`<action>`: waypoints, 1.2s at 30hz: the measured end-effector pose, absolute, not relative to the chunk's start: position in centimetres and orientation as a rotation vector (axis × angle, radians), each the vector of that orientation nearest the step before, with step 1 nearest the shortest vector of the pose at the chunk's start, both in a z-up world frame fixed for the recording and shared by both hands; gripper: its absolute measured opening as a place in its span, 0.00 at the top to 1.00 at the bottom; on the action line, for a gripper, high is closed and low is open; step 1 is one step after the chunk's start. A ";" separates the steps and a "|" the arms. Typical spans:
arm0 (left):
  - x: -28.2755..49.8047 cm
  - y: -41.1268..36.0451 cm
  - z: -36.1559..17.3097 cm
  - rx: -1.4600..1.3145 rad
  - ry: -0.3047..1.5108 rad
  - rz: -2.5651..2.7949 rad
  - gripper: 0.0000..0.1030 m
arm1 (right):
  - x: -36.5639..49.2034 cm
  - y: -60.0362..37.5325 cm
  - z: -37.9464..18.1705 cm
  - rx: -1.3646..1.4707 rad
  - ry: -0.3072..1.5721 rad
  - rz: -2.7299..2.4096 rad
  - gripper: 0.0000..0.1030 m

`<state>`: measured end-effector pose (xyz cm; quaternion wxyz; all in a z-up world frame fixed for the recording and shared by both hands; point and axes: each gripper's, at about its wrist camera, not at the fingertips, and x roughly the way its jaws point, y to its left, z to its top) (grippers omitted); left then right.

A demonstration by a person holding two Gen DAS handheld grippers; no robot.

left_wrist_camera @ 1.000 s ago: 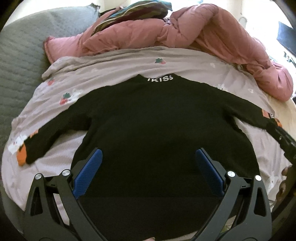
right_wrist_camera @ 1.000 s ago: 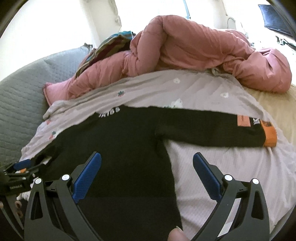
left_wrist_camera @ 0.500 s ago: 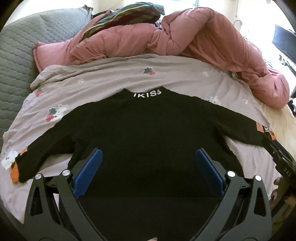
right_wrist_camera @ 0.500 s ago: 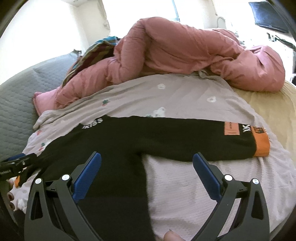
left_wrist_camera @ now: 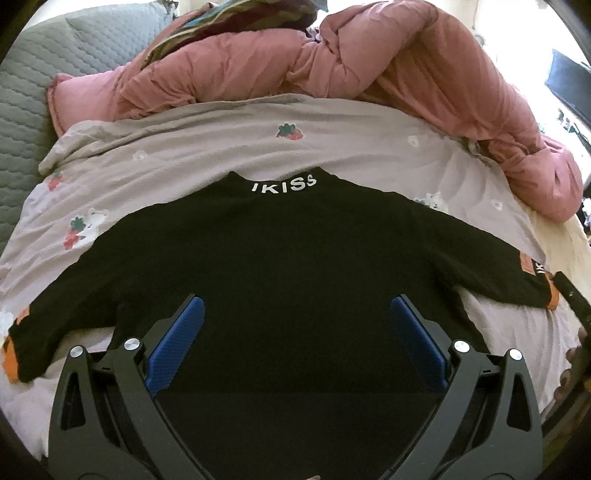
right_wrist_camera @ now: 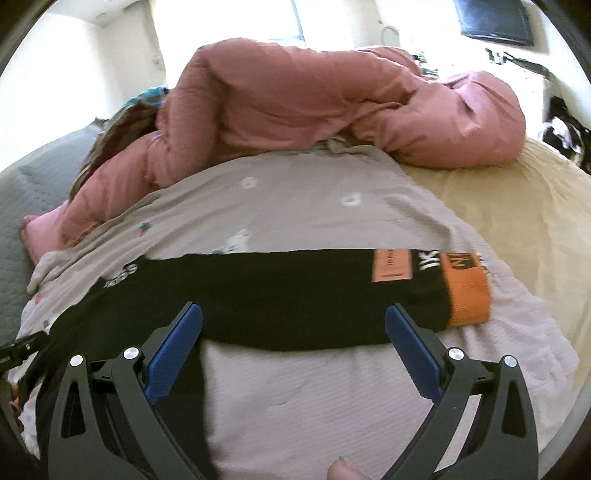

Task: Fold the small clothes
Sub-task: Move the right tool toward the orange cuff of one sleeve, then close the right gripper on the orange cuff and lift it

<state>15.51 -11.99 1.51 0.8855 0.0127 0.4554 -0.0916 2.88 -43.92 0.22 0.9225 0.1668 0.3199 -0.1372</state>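
two hand-held grippers hover low over a bed, both with blue-padded jaws spread wide and nothing between them. the left gripper [left_wrist_camera: 297,332] sits above the lower body of a small black sweater [left_wrist_camera: 295,266], which lies flat and face down on a pale grey sheet with strawberry prints [left_wrist_camera: 221,147], sleeves stretched out to either side. the right gripper [right_wrist_camera: 293,332] faces the sweater's right sleeve [right_wrist_camera: 295,295], just short of it, near its orange cuff [right_wrist_camera: 467,295].

no fold appears started; the garment looks spread and ready. the likely next move is to close on the right sleeve near the cuff and bring it across the body, so the jaws must drop to the cloth and pinch only the sleeve, not the sheet beneath.

beyond the collar, lettered in white, a bulky pink quilt [left_wrist_camera: 369,62] is heaped across the far side of the bed, with a striped cloth [left_wrist_camera: 221,26] behind it. both lie well clear of the sweater, and nothing blocks the sleeve.
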 end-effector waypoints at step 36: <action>21.1 -9.6 -4.8 0.001 0.909 -0.140 0.08 | 4.9 -59.5 -7.5 0.546 0.884 -0.554 0.55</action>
